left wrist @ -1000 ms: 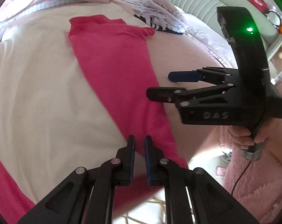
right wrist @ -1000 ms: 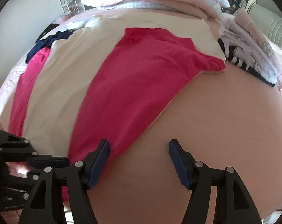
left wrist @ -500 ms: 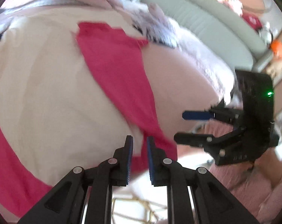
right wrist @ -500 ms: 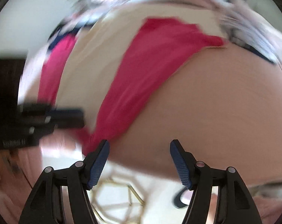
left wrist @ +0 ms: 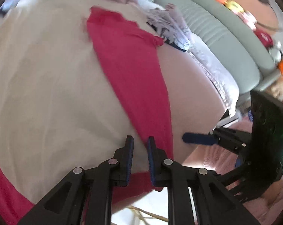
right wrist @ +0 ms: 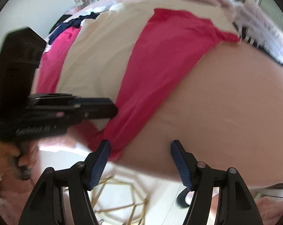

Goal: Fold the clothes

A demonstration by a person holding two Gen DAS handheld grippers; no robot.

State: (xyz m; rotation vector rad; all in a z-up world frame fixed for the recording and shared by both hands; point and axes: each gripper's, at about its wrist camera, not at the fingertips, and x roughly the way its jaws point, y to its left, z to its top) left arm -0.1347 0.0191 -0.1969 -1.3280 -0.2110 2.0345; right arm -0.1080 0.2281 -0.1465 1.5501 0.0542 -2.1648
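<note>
Bed (right wrist: 225,112): fills most of both views; bare pinkish sheet at centre right of the right wrist view, near edge running along the lower part of the frame.

Cream cloth (left wrist: 47,84): wide pale panel spread flat on the bed, centre left of the left wrist view; whether it is a separate piece or part of the red garment cannot be told.

Red garment (left wrist: 133,78): long band lying flat on the bed, running from upper centre to lower centre of the left wrist view; its lower end hangs over the bed edge. A second red strip (right wrist: 55,60) shows at the cream cloth's far side, centre left of the right wrist view.

Grey-green headboard (left wrist: 225,43): ribbed, padded, upper right of the left wrist view.

Patterned clothes pile (left wrist: 169,28): pale lilac with dark stripes, upper centre, just beside the red garment's top corner.

Dark blue clothing (right wrist: 75,23): crumpled heap, upper left of the right wrist view.

Left gripper (left wrist: 140,159): bottom centre of its view; blue pads nearly together with a narrow gap between them, at the garment's hanging hem. No cloth is seen pinched; blurred.

Right gripper (right wrist: 139,164): bottom centre of its view; fingers spread wide, nothing between them, at the bed's edge just beside the garment's lower end.
</note>
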